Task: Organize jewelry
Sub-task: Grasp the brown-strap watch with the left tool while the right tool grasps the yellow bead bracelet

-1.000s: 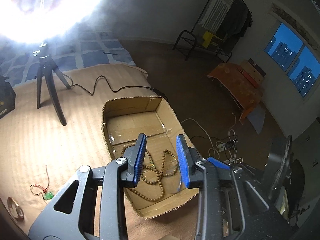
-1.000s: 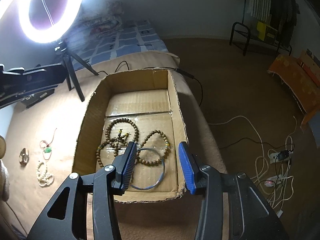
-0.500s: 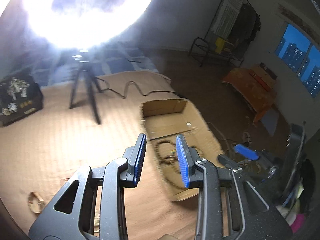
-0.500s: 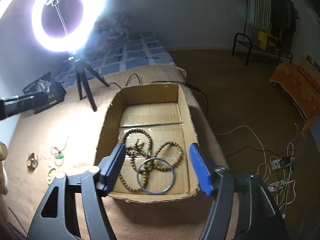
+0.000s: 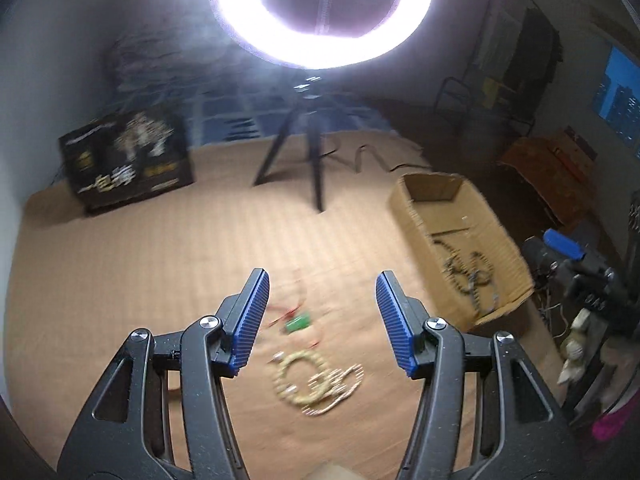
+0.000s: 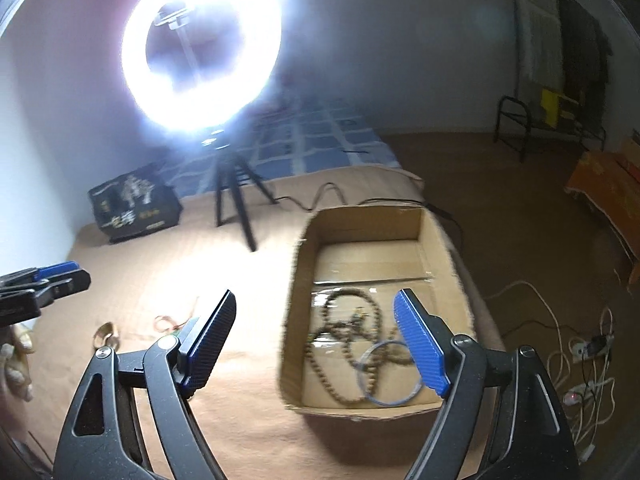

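Note:
My left gripper (image 5: 322, 272) hovers over the tan mat with its jaws opening and nothing between them. On the mat below lie a green pendant on a red cord (image 5: 298, 322) and a pale bead strand (image 5: 316, 380). My right gripper (image 6: 316, 294) hangs at the near left corner of the cardboard box (image 6: 360, 412), jaws opening and empty. Inside the box lie brown bead strands (image 6: 348, 332) and a thin bangle (image 6: 360, 374). A small gold piece (image 6: 106, 334) rests on the mat at left.
A ring light on a black tripod (image 5: 312, 148) stands at the back of the mat beside a black printed box (image 5: 128, 160). A cable (image 6: 332, 192) runs behind the cardboard box. Floor with white cords (image 6: 576, 360) lies off the right edge.
My left gripper has swung left from the box to the pendant and pale beads, and its jaws have widened. My right gripper has pulled back from the box and opened wider.

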Demonstrator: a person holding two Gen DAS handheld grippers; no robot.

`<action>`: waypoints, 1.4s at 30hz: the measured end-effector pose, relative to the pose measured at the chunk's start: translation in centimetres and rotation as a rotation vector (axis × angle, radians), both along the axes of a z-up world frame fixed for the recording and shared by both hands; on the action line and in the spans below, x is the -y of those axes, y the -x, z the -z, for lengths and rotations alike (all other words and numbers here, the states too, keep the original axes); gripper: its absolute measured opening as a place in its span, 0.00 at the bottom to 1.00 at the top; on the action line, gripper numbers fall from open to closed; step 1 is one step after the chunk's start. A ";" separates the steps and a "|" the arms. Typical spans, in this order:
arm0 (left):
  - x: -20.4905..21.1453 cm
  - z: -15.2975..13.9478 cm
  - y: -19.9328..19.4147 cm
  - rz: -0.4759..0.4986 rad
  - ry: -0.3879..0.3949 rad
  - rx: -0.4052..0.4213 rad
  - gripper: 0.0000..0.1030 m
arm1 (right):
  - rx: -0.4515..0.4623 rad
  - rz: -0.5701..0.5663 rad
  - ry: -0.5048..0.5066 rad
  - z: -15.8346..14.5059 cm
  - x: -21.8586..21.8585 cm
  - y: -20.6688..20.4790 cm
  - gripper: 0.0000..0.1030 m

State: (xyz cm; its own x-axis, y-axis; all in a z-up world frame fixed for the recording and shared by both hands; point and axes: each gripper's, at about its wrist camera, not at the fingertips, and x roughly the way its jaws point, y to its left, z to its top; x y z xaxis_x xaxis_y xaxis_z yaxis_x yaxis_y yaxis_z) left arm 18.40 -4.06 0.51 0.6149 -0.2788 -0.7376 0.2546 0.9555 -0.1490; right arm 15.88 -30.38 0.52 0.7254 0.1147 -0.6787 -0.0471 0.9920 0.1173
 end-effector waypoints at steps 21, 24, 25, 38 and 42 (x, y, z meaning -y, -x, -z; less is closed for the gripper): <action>-15.8 9.2 -0.8 -0.292 0.088 -0.220 0.55 | -0.323 -0.269 -0.072 7.1 -12.2 -3.5 0.79; -16.5 11.1 -1.1 -0.309 0.110 -0.275 0.55 | -0.360 -0.290 -0.075 8.4 -13.3 -3.8 0.75; -16.7 11.8 -1.2 -0.315 0.114 -0.296 0.55 | -0.376 -0.296 -0.075 8.8 -13.6 -4.0 0.72; -16.1 15.0 -2.1 -0.311 0.115 -0.382 0.41 | -0.512 -0.340 -0.079 13.0 -16.5 -5.0 0.25; -16.0 15.4 -2.2 -0.309 0.111 -0.388 0.40 | -0.529 -0.345 -0.077 13.7 -17.1 -5.4 0.19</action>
State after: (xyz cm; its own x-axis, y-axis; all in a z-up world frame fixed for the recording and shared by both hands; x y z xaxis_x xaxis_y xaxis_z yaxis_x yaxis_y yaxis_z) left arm 20.64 11.91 -14.85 0.3679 -0.2163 -0.9044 -0.1320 0.9506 -0.2811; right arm 21.24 -13.23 -13.23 0.2069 0.3445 -0.9157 -0.2785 0.9180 0.2824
